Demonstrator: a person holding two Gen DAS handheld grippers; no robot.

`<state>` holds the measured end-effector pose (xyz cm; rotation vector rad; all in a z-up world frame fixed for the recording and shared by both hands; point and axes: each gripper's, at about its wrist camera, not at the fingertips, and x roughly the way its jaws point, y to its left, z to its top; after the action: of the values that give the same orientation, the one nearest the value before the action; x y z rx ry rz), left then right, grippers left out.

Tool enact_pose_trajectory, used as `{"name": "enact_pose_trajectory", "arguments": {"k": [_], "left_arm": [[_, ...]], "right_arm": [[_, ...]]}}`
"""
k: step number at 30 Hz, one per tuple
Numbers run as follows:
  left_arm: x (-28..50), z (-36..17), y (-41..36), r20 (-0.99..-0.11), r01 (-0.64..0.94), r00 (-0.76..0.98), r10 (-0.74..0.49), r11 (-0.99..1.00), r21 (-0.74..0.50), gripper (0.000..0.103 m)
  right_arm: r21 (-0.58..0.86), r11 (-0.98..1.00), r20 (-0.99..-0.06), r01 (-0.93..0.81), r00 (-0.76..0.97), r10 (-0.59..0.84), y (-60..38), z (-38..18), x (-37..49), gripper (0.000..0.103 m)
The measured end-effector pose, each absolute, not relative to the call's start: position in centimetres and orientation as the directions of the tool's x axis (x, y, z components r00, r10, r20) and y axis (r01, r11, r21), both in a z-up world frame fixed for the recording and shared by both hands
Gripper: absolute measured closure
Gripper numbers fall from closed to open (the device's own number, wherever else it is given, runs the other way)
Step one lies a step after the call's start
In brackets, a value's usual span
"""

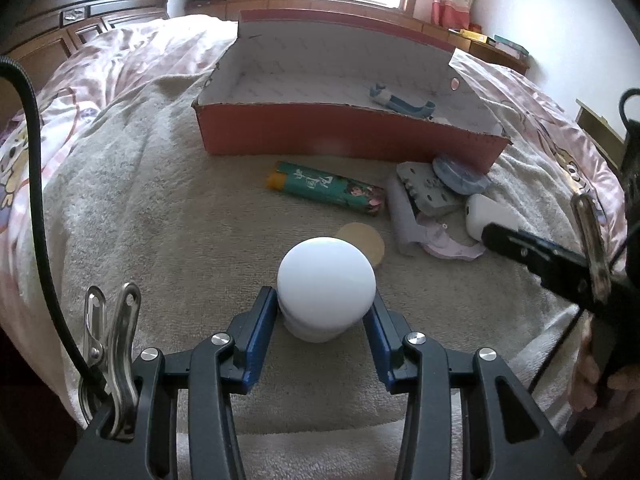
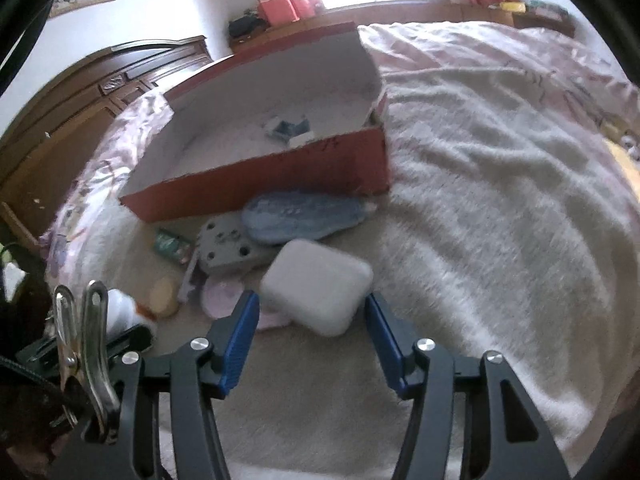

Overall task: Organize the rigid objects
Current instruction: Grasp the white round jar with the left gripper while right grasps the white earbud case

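Observation:
My left gripper (image 1: 322,300) is shut on a white jar with a domed lid (image 1: 327,276), its blue pads pressing both sides just above the blanket. In the right wrist view a white rounded case (image 2: 316,286) lies on the blanket, partly between the tips of my right gripper (image 2: 310,300). The pads stand beside it with no clear press. From the left wrist view the right gripper's finger (image 1: 520,248) reaches over that white case (image 1: 486,212). The red cardboard box (image 1: 340,140) (image 2: 260,184) sits beyond, open, with a blue object (image 1: 400,100) (image 2: 286,128) inside.
A green tube (image 1: 328,188), a tan disc (image 1: 366,240), a grey plate with holes (image 2: 228,248), a blue padded oval (image 2: 304,220) and a lilac piece (image 1: 448,244) lie before the box. Everything rests on a beige blanket (image 2: 500,200) over a pink-quilted bed.

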<state>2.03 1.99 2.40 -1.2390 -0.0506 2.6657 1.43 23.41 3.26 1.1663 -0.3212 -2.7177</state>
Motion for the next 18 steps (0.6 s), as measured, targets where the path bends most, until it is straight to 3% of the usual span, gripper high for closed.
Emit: {"name": "enact_pose_trajectory", "arguments": {"k": [10, 18], "left_arm": [[1.8, 2.0, 1.9, -0.76, -0.161, -0.618, 0.203, -0.978, -0.13, 0.059], [1.8, 2.1, 1.9, -0.756, -0.162, -0.622, 0.204, -0.978, -0.13, 0.059]], "right_arm": [[0.274, -0.961, -0.7, 0.017, -0.682, -0.212, 23.8, 3.4, 0.6, 0.044], [0.172, -0.982, -0.695, 0.079, -0.696, -0.178, 22.2, 3.0, 0.5, 0.042]]}}
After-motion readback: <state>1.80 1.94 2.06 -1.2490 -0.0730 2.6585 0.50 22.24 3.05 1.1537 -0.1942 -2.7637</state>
